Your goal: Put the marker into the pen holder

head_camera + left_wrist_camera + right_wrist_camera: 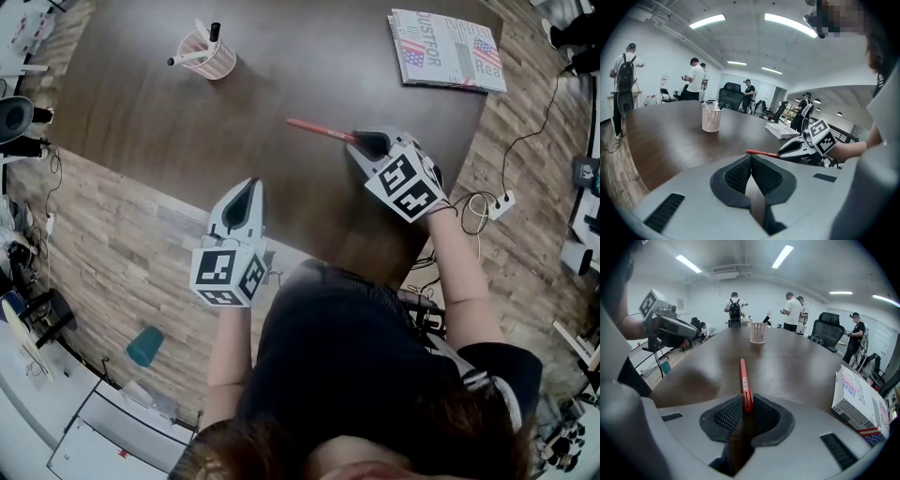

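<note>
1. The pen holder, a pink mesh cup with a few pens in it, stands upright on the dark worktop, far left in the head view and well apart from both claws.
2. The left claw has its tips just over the near edge of the worktop and its body above the wood floor. The head view shows it only from behind. The left gripper view shows its pads pressed together, clenched on nothing.
3. The marker is red and juts out of the right claw toward the pen holder's side, its far end free. The left gripper view shows it side-on and roughly level.
4. The right claw is over the near right part of the worktop. Its own body covers the pads in the head view. The right gripper view shows them grasping the marker's rear end, with the shaft pointing straight toward the distant pen holder.
5. A booklet with flag print lies flat at the far right corner.
6. People standing beyond the worktop show only in the two gripper views.
</note>
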